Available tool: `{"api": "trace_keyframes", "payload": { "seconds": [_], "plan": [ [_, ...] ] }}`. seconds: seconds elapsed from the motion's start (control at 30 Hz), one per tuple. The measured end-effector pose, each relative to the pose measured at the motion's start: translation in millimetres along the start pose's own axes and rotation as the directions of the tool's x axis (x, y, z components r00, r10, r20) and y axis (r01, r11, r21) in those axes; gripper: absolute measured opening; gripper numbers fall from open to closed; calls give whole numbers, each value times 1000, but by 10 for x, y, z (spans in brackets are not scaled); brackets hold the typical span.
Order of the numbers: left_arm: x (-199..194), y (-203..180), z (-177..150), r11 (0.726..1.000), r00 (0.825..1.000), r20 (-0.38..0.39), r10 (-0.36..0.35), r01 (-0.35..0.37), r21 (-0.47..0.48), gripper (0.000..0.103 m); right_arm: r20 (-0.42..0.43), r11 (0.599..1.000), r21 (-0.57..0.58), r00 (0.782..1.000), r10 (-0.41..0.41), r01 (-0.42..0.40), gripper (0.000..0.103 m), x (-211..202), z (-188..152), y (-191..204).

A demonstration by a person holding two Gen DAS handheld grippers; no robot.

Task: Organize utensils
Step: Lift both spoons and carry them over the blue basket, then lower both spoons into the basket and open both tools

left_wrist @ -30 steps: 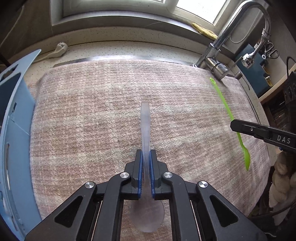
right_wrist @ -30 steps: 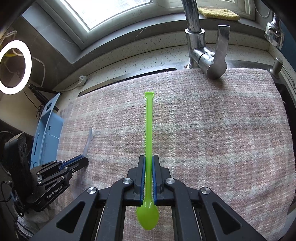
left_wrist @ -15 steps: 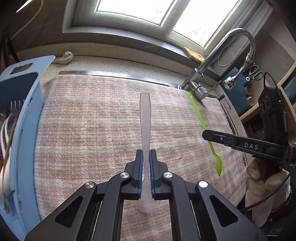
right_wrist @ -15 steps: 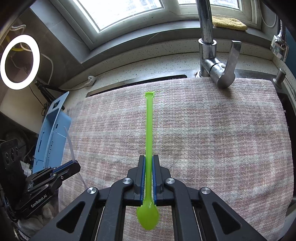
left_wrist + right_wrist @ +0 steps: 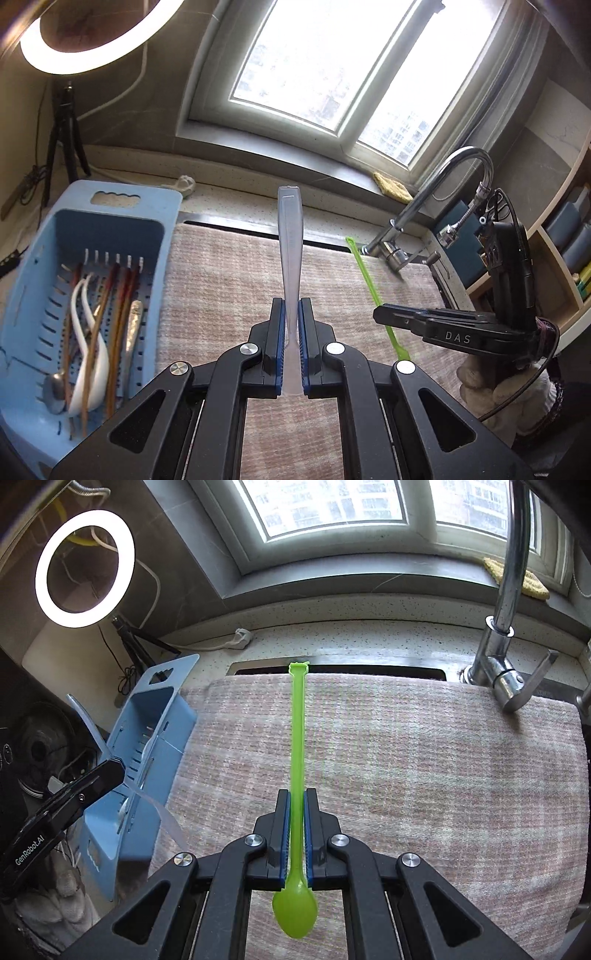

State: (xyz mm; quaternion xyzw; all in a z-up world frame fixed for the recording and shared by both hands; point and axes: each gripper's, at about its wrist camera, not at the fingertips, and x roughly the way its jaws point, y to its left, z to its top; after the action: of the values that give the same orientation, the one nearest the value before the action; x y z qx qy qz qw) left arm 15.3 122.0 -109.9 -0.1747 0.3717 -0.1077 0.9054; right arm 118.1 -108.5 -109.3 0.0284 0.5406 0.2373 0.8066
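My left claw (image 5: pixel 291 343) clamped on clear spoon (image 5: pixel 290 251); right claw (image 5: pixel 294 836) clamped on green spoon (image 5: pixel 297 775), above towel (image 5: pixel 406 757).

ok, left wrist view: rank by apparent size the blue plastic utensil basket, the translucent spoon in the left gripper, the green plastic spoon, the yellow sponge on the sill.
1. Blue plastic utensil basket
2. Translucent spoon, inflated by nearness to the camera
3. Green plastic spoon, partly hidden by the right gripper
4. Yellow sponge

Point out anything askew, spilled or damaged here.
Nothing stands out. The left gripper grips a clear spoon, the right gripper a green spoon, and the other utensils lie inside the blue basket.
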Motion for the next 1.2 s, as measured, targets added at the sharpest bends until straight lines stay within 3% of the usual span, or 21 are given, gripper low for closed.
{"api": "trace_keyframes", "payload": {
  "seconds": [0.23,0.5,0.87,0.93,1.0,1.07,1.2],
  "plan": [
    [-454,581,31,985,985,15,169,-169,-37,6,-6,992,-48,993,119,-119,6,167,186,624],
    [-651,1001,-71,958,961,-10,277,-277,-68,6,-59,969,-86,972,227,-232,6,461,307,1335],
    [-611,1240,-98,951,952,-62,299,-303,-65,6,-93,964,-114,969,230,-240,6,808,378,1896],
    [-597,1260,-87,948,950,-65,307,-311,-70,11,-101,965,-119,970,223,-235,7,852,395,1944],
    [-608,1278,-85,946,949,-62,309,-314,-81,19,-99,968,-119,973,211,-222,10,872,407,1966],
    [-624,1289,-89,946,949,-61,308,-313,-85,19,-91,968,-131,975,204,-215,20,876,407,1979],
    [-645,1312,-116,942,945,-63,320,-325,-87,19,-85,968,-146,977,195,-206,20,872,391,1952]
  ]
}}
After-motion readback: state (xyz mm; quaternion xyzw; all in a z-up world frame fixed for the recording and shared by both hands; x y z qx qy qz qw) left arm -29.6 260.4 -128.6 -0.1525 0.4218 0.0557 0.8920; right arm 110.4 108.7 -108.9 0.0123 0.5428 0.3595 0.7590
